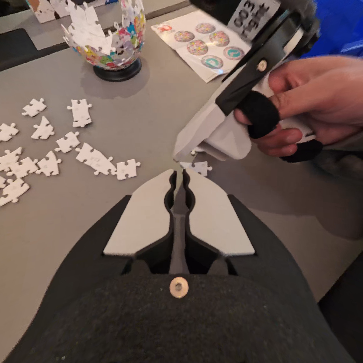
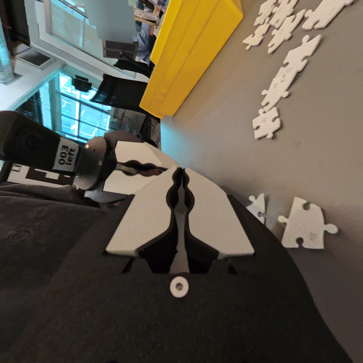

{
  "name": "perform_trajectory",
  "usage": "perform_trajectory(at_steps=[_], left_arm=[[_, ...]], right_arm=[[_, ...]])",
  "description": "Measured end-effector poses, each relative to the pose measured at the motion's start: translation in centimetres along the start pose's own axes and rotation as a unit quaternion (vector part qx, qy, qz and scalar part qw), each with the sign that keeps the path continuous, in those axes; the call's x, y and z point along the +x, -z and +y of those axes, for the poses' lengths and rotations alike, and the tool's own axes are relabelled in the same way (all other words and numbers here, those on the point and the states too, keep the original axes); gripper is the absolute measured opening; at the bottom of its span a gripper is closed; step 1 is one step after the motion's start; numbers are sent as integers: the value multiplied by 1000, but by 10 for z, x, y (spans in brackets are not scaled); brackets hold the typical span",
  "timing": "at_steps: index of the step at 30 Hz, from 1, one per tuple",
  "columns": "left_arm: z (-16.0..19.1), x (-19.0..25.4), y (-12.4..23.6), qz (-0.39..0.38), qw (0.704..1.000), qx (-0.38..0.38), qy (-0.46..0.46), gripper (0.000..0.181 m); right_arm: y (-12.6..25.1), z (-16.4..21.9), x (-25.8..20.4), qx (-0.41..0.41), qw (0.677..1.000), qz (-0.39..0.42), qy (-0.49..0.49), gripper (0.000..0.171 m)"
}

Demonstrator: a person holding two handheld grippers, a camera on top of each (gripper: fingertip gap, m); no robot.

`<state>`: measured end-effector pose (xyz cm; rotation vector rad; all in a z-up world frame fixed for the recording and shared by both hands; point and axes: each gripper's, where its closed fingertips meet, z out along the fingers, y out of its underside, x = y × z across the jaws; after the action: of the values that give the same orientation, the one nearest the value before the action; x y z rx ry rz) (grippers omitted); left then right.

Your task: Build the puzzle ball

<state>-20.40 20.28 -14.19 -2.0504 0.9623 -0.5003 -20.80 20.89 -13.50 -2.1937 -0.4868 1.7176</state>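
Both claws were pressed nearly together, the left claw (image 1: 179, 171) and right claw (image 2: 180, 169) meeting tip to tip over a white puzzle piece (image 1: 200, 167) on the grey table (image 1: 157, 110).

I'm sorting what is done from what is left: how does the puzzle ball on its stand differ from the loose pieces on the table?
The puzzle ball is joined into an open, curved shell and shows colourful print; the loose pieces lie mostly separate and show plain white. The ball sits raised on a black stand; the pieces lie on the grey table. Both have the same knobbed, interlocking edges.
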Motion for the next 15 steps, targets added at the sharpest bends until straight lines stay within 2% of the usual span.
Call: perform_trajectory(at_steps=[2, 4, 8, 11, 15], left_arm=[[13, -9, -2, -22, 999, -30, -18, 6], [22, -11, 0, -9, 999, -44, -15, 7], [50, -2, 8, 34, 995, -77, -48, 35], [69, 10, 8, 61, 990, -104, -76, 56], [75, 23, -8, 49, 984, -120, -122, 62]], right_arm=[[11, -1, 11, -5, 999, 37, 13, 1], [31, -7, 15, 10, 997, 67, 40, 8], [55, 16, 20, -42, 979, 144, 135, 9], [55, 44, 22, -62, 972, 165, 154, 8], [49, 68, 22, -59, 972, 164, 156, 6]])
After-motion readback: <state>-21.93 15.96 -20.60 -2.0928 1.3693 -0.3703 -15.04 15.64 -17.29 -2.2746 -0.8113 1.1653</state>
